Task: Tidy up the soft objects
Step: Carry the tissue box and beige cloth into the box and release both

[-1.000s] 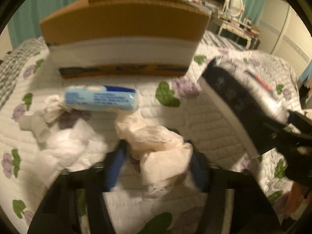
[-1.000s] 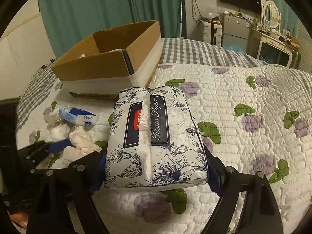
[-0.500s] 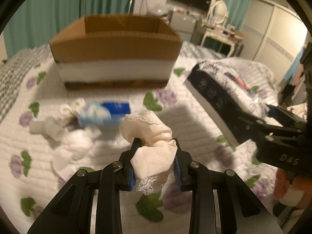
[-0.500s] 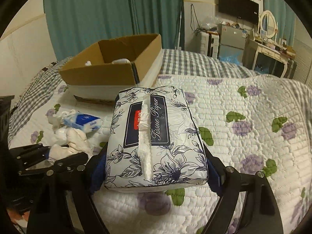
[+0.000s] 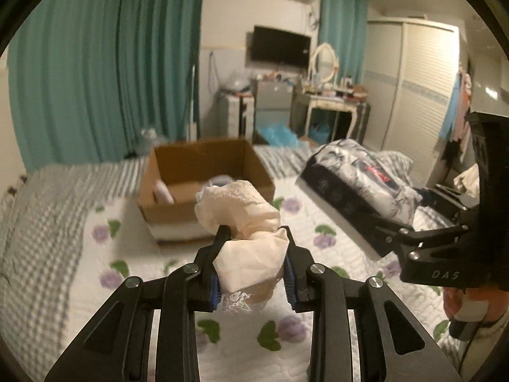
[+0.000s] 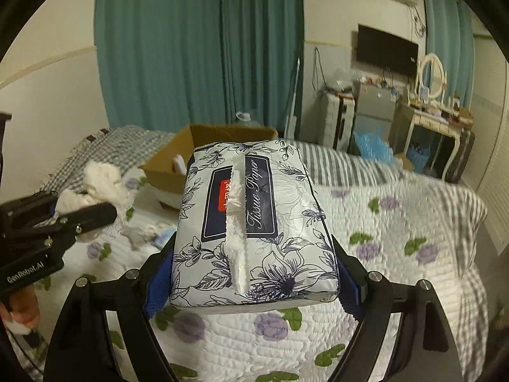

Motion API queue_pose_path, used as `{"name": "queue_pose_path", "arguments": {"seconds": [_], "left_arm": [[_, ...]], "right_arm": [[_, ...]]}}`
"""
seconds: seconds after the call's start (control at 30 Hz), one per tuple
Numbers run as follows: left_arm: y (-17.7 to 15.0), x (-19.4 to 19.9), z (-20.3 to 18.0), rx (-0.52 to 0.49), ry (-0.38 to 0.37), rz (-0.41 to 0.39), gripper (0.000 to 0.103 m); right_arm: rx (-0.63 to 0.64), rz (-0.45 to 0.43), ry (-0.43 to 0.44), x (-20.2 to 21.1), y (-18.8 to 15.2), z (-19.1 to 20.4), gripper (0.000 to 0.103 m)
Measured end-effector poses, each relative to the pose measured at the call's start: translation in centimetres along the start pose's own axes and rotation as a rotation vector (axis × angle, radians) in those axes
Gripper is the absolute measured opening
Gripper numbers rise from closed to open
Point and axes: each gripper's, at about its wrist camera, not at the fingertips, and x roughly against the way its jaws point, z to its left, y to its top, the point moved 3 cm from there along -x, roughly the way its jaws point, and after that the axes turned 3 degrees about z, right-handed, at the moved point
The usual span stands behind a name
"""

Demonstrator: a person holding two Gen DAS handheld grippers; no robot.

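My left gripper (image 5: 253, 245) is shut on a crumpled cream cloth with lace trim (image 5: 241, 216) and holds it well above the bed, in front of an open cardboard box (image 5: 203, 187). My right gripper (image 6: 254, 273) is shut on a floral tissue paper pack (image 6: 254, 222), also lifted above the bed. The pack shows at the right of the left wrist view (image 5: 359, 184). The cloth and left gripper show at the left of the right wrist view (image 6: 101, 184). The box (image 6: 178, 162) holds a few pale items.
The bed has a white quilt with purple flowers (image 6: 381, 242) and a grey checked blanket (image 5: 35, 238). White soft items and a blue packet (image 6: 149, 235) lie on the quilt near the box. Green curtains, a dresser and a wardrobe stand behind.
My left gripper closed on the cream cloth and lifted it off the quilt. Both grippers rose, so the box now appears lower and farther away.
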Motion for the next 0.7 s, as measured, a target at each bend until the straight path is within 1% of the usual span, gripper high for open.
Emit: {"name": "queue_pose_path", "arguments": {"seconds": [0.1, 0.2, 0.33, 0.4, 0.5, 0.63, 0.7], "left_arm": [[1.3, 0.8, 0.4, -0.030, -0.010, -0.026, 0.029], [2.3, 1.0, 1.2, -0.055, 0.003, -0.048, 0.029], [4.1, -0.6, 3.0, -0.068, 0.018, -0.048, 0.029], [5.2, -1.9, 4.1, -0.073, 0.040, -0.049, 0.029], [7.1, -4.2, 6.0, -0.075, 0.096, -0.059, 0.030], [9.1, -9.1, 9.0, -0.073, 0.119, -0.038, 0.030], [9.3, -11.6, 10.0, -0.079, 0.137, -0.024, 0.030]], "right_arm": [[0.022, -0.028, -0.004, 1.1, 1.7, 1.0, 0.084], [0.023, -0.056, -0.004, 1.4, 3.7, 1.7, 0.084], [0.004, -0.083, 0.010, 0.3, 6.4, 2.2, 0.084], [-0.003, -0.093, 0.014, -0.7, 7.9, 2.4, 0.084], [-0.019, -0.113, 0.026, -3.1, 10.0, 2.9, 0.085], [-0.049, -0.098, 0.050, -8.3, 12.3, 2.9, 0.085], [-0.066, -0.076, 0.063, -11.3, 13.0, 2.9, 0.085]]}}
